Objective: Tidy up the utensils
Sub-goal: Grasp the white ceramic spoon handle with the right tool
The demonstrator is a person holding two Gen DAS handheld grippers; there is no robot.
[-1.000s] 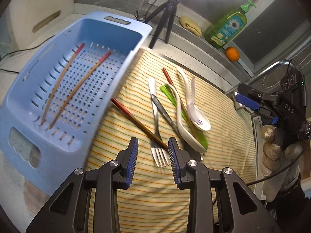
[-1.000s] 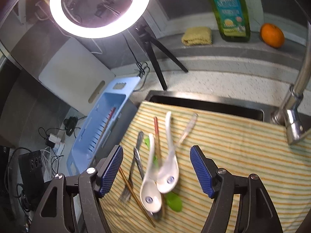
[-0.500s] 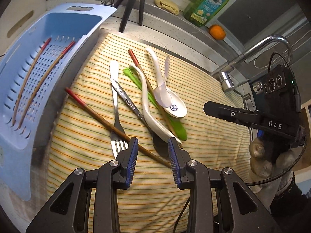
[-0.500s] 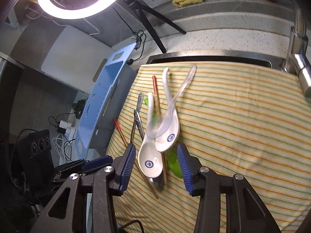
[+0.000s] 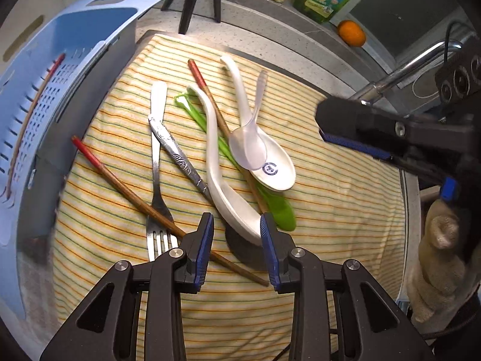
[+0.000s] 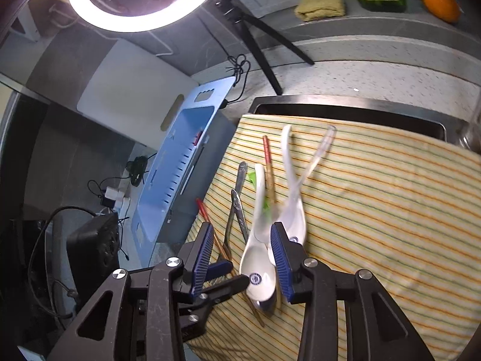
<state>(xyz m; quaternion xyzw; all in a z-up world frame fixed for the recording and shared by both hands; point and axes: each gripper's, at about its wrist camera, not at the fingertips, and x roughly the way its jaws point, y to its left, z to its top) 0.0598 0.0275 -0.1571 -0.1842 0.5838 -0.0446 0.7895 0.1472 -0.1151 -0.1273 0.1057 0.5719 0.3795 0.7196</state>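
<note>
left gripper (image 5: pixel 237 230): narrow gap between the blue pads, nothing pinched; no pad presses on anything.
between the left fingers: the bowl of the near white ceramic spoon (image 5: pixel 228 192) sits just ahead of the fingertips, with a dark round spoon bowl (image 5: pixel 243 251) under it; whether either pad brushes the white bowl cannot be told.
long axis of that spoon: runs away from the left fingers, its handle curving up and slightly left toward the far edge of the striped cloth (image 5: pixel 330 198).
left of the left fingers: a red-tipped chopstick (image 5: pixel 144 207) crosses diagonally over the tines of a fork (image 5: pixel 156 177), its plain end passing beneath the fingers.
right gripper (image 6: pixel 242 249): jaws closing, spread about as narrowly as the left; in its own view the same white spoon's bowl lies between the pads, not yet clamped as far as the view shows.
nearer hand: judged close to equal; both grippers converge on one spoon bowl from opposite sides.
ahead of both: the second white ceramic spoon (image 5: pixel 270 162) with a clear plastic spoon (image 5: pixel 249 147) lying in it, a green plastic spoon (image 5: pixel 270 204) and a second chopstick (image 5: pixel 210 96) beneath.
far left: the blue perforated basket (image 5: pixel 99 21), chopsticks already inside, the likely destination.
</note>
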